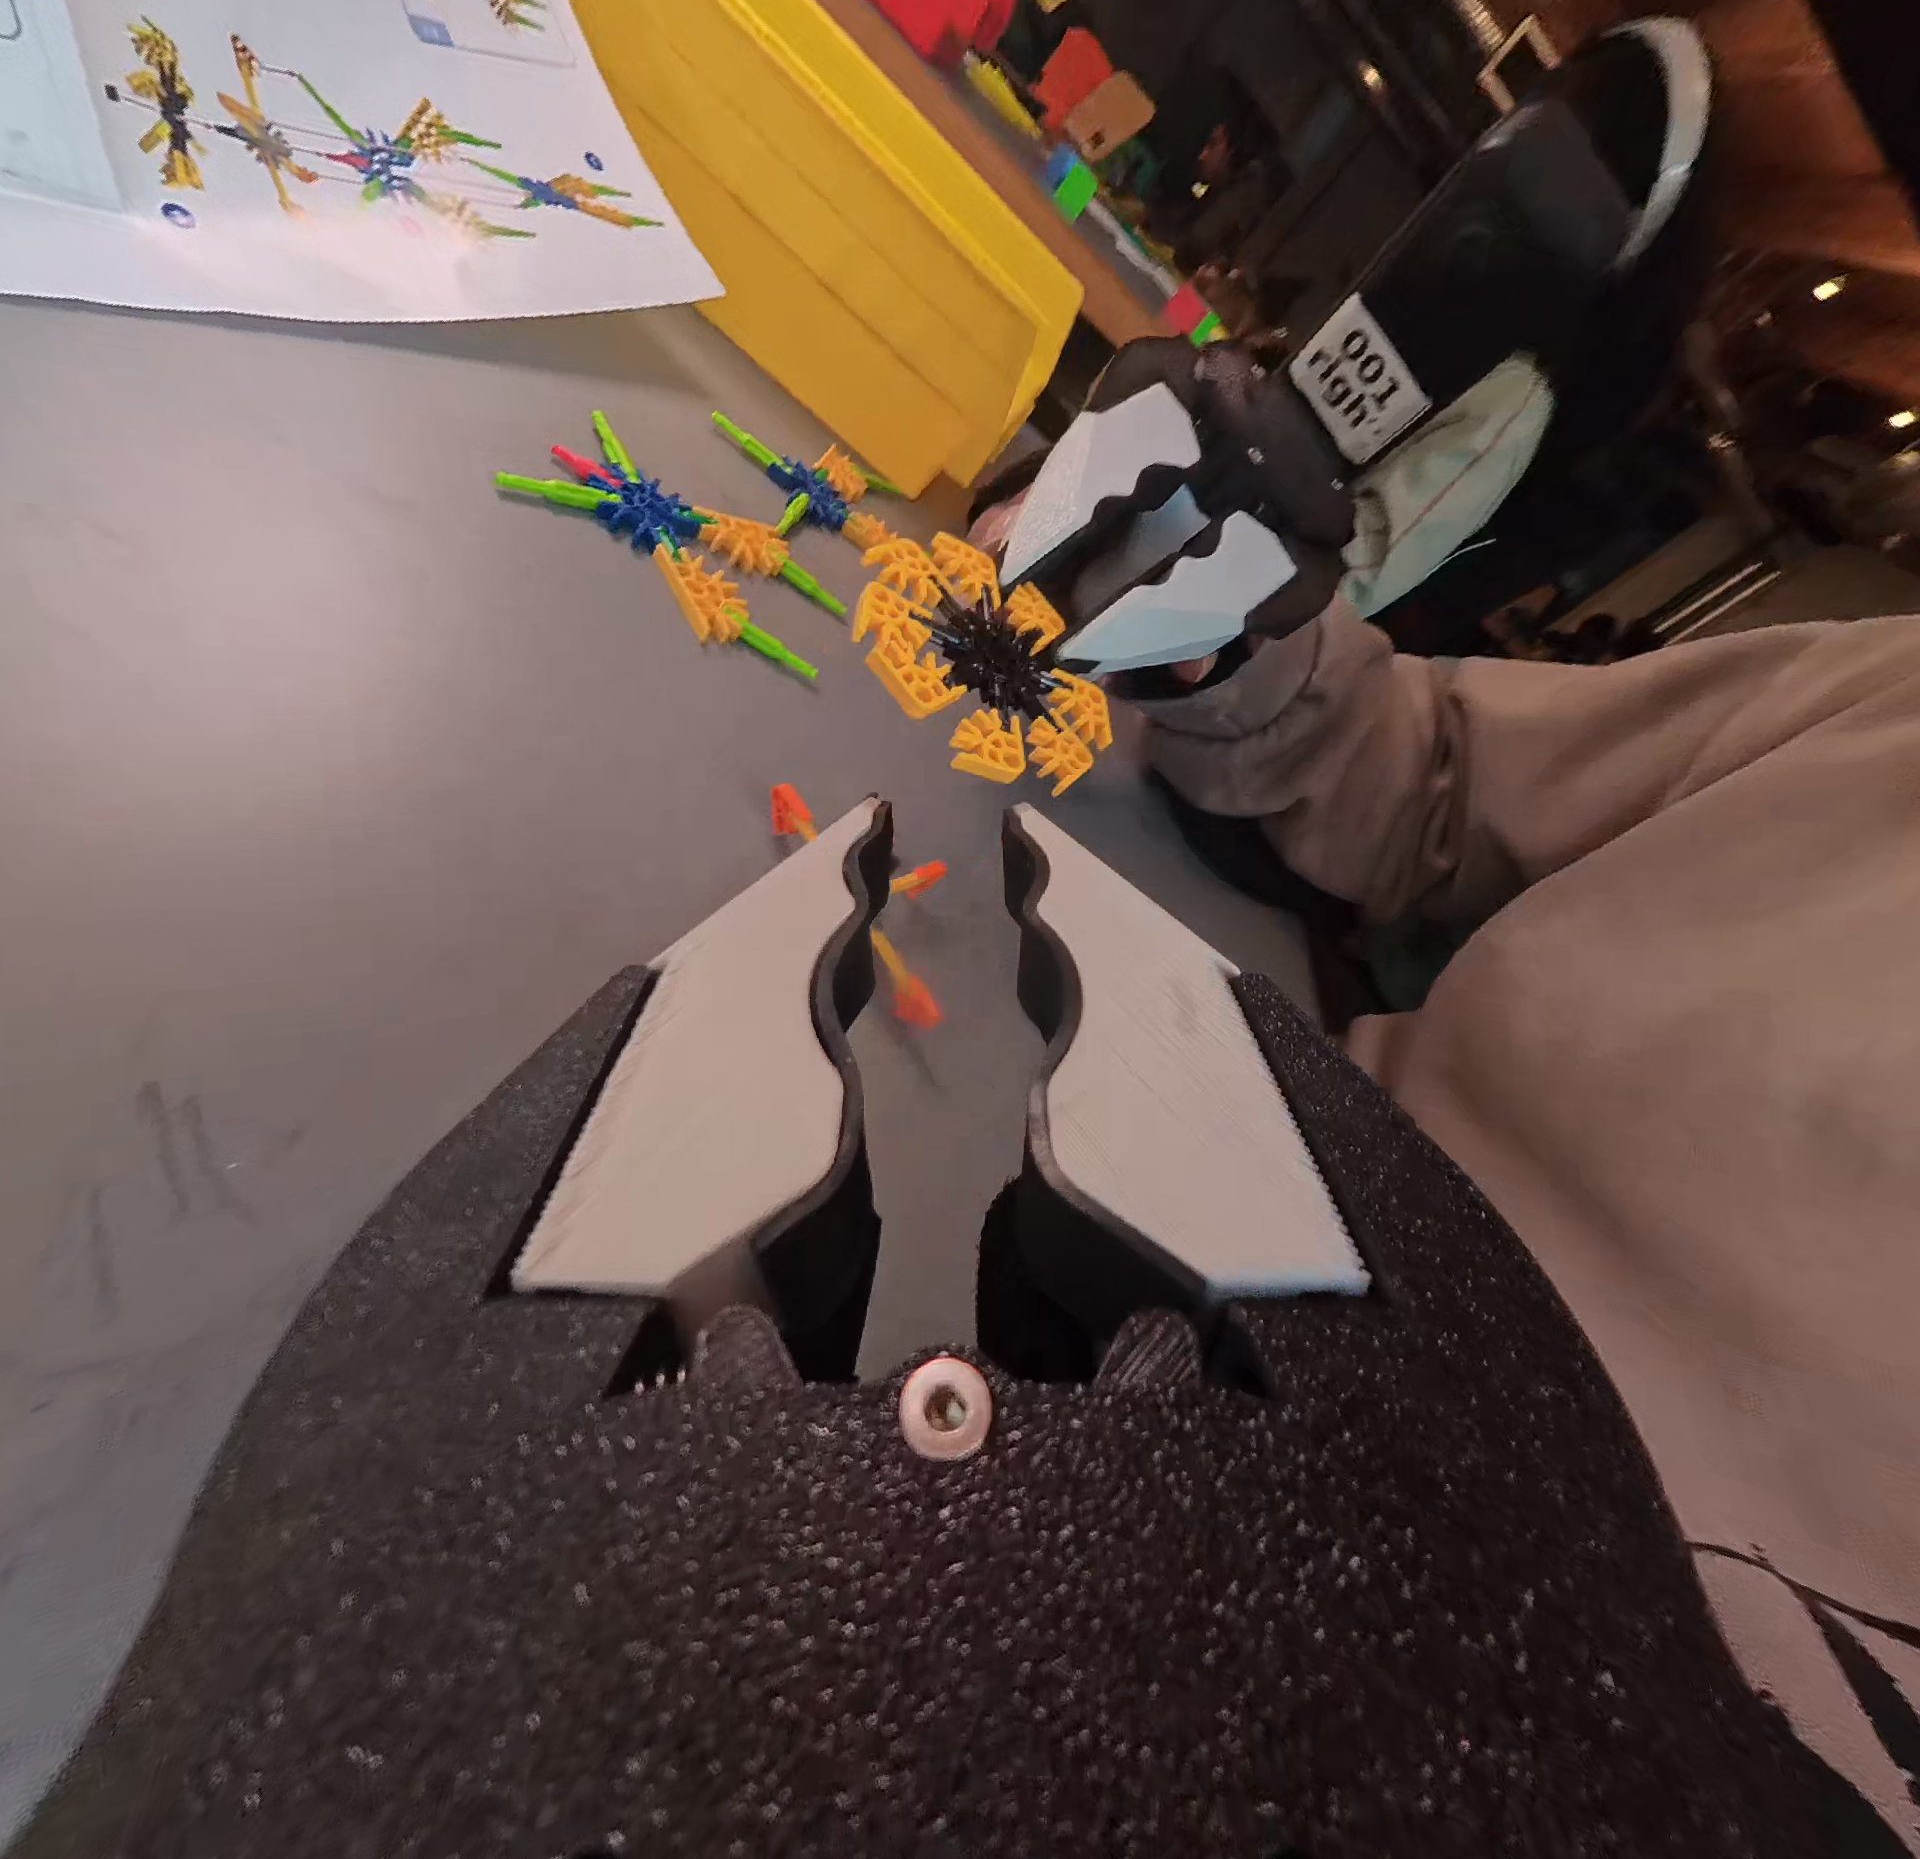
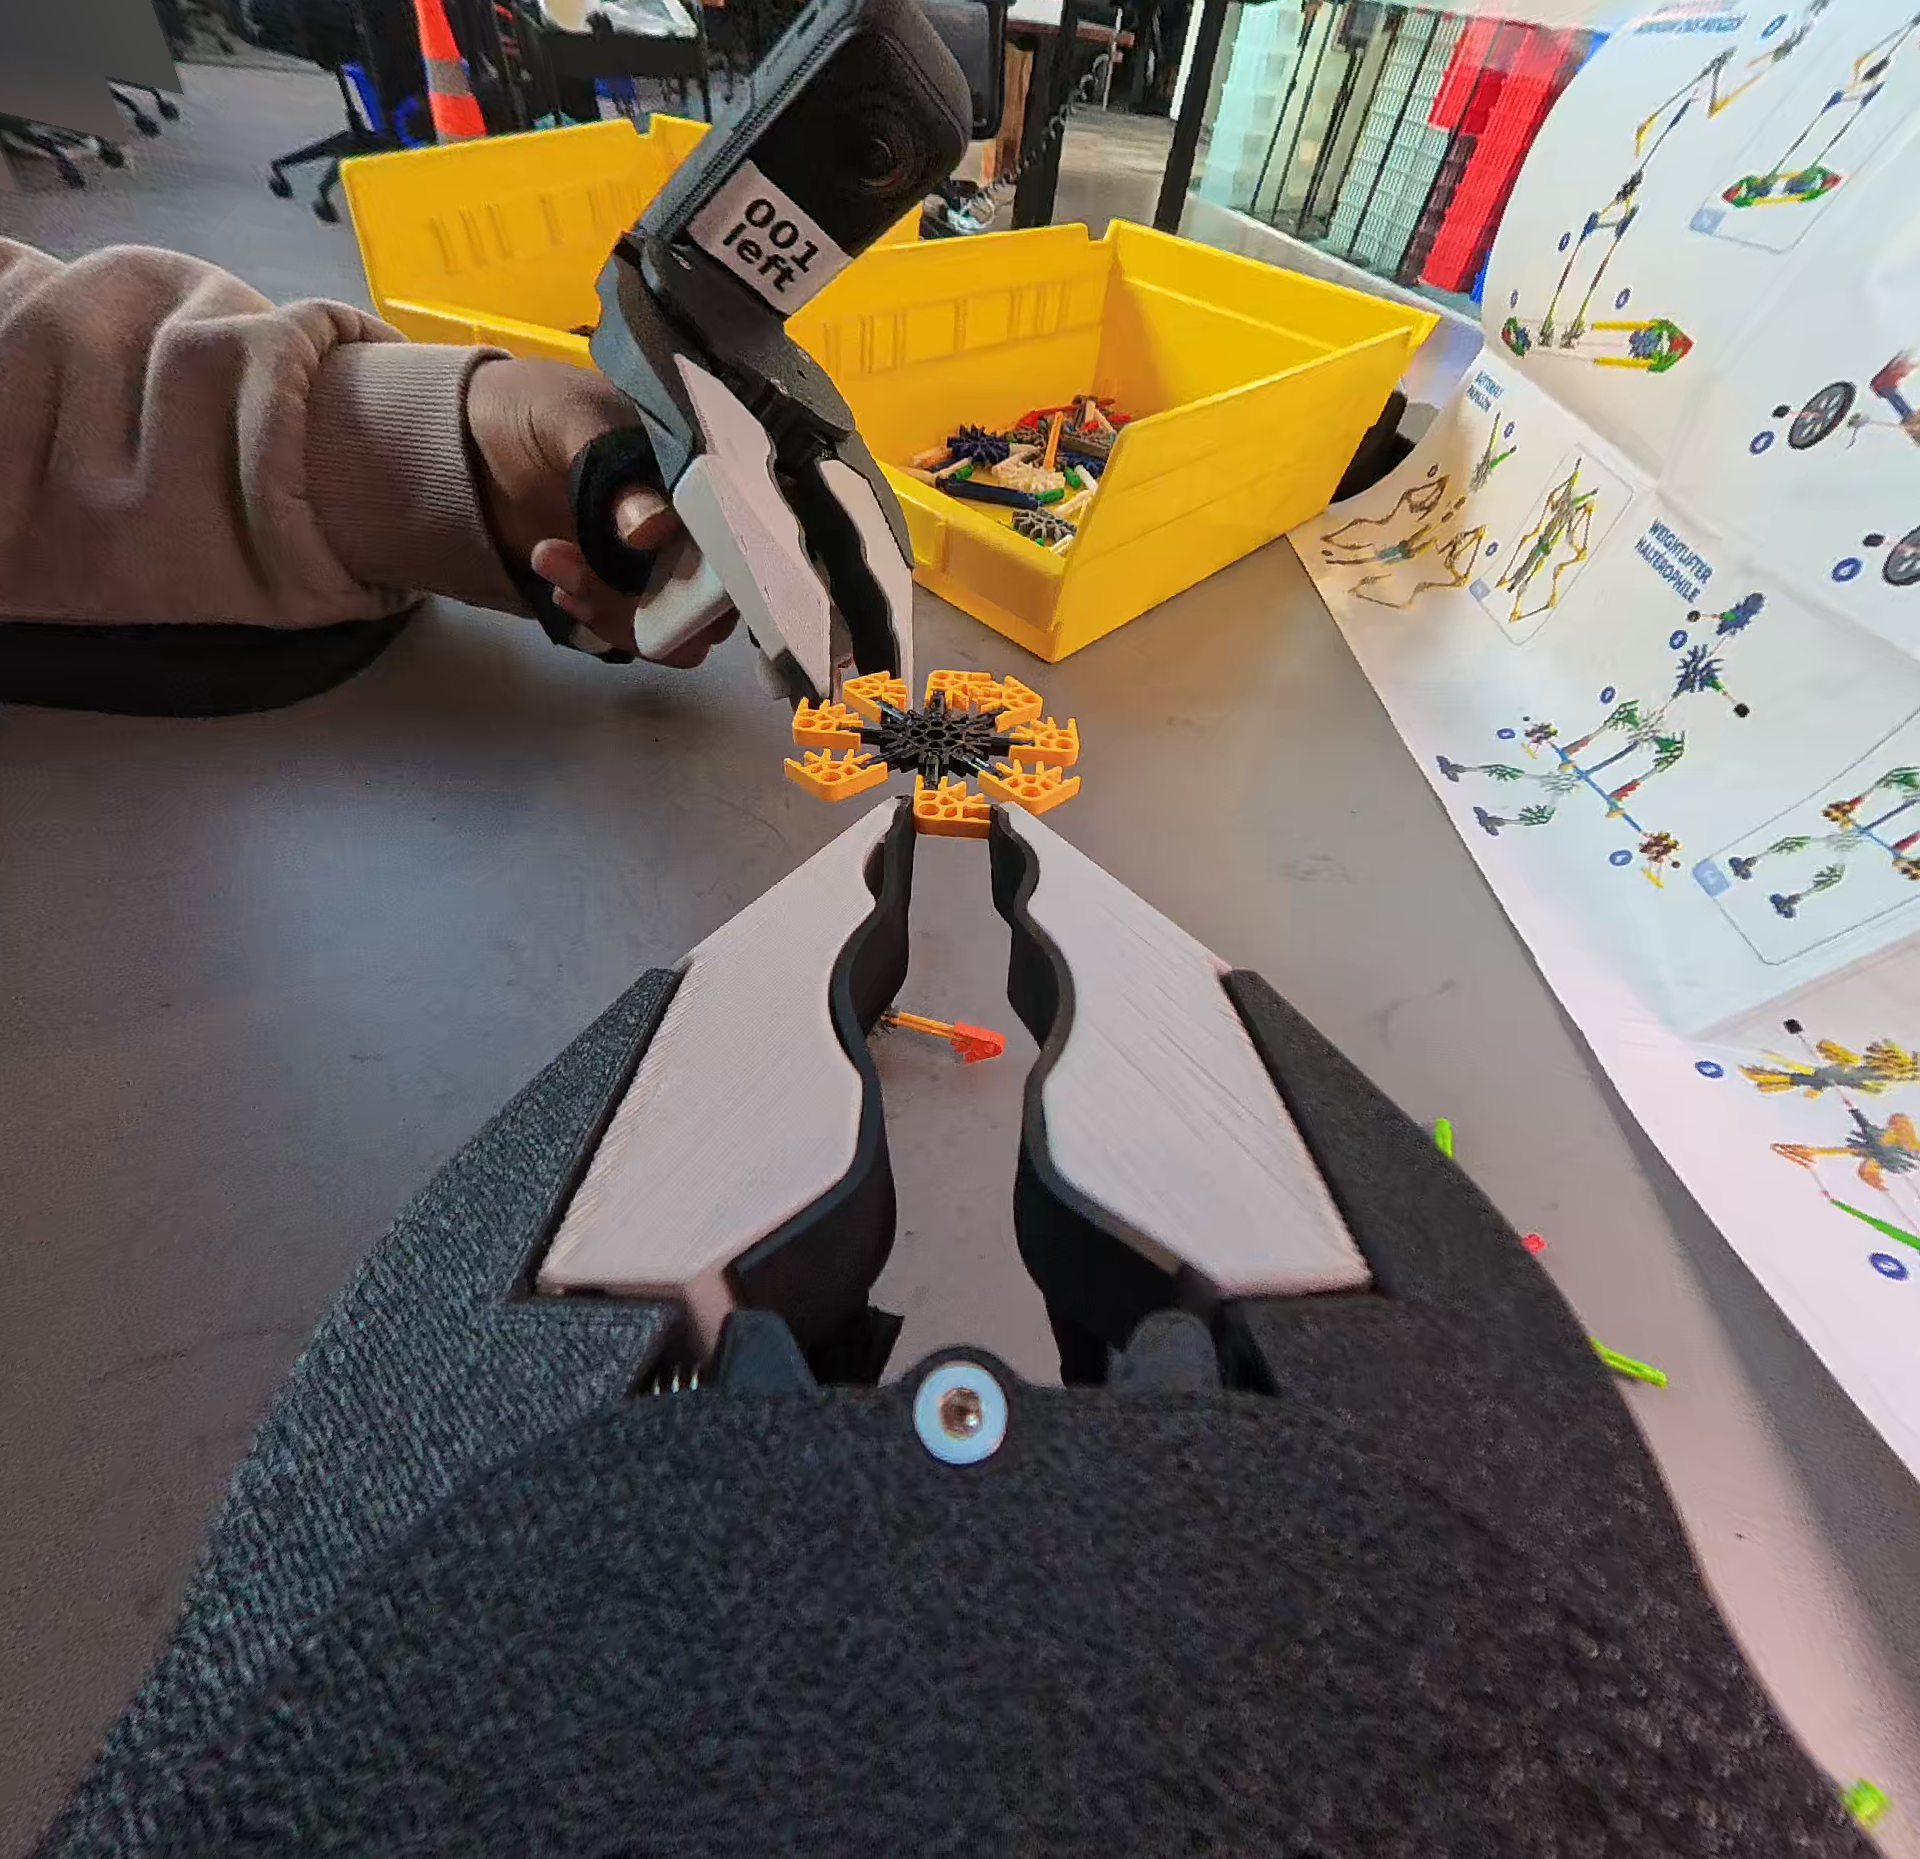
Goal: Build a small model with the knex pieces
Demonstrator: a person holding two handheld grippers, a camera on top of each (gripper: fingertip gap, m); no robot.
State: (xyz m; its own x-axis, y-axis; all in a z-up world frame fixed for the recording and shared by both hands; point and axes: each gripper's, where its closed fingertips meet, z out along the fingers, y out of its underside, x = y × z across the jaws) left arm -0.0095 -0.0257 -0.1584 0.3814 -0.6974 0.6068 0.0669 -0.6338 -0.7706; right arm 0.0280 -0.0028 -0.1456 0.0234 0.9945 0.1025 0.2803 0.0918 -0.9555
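A wheel of yellow connectors around a black hub (image 2: 935, 739) hangs just above the grey table. My right gripper (image 2: 948, 812) is shut on one yellow connector at the wheel's near rim. In the left wrist view the wheel (image 1: 987, 656) is held by the right gripper (image 1: 1039, 614), which comes in from the right. My left gripper (image 1: 945, 810) is open and empty, and its tips are just short of the wheel. In the right wrist view the left gripper (image 2: 868, 671) points down at the wheel's far left rim. Orange-tipped rods (image 1: 904, 978) lie on the table below it; one (image 2: 956, 1035) shows between my right fingers.
Two blue, green and yellow assemblies (image 1: 665, 531) (image 1: 810, 490) lie on the table. A yellow bin (image 2: 1247, 355) with several loose pieces stands behind the wheel, and a second bin (image 2: 499, 220) beside it. A printed instruction sheet (image 2: 1662, 687) lies to the right. A person's sleeve (image 2: 208, 459) rests at the left. My hands' fingertips stand some 6 cm from each other.
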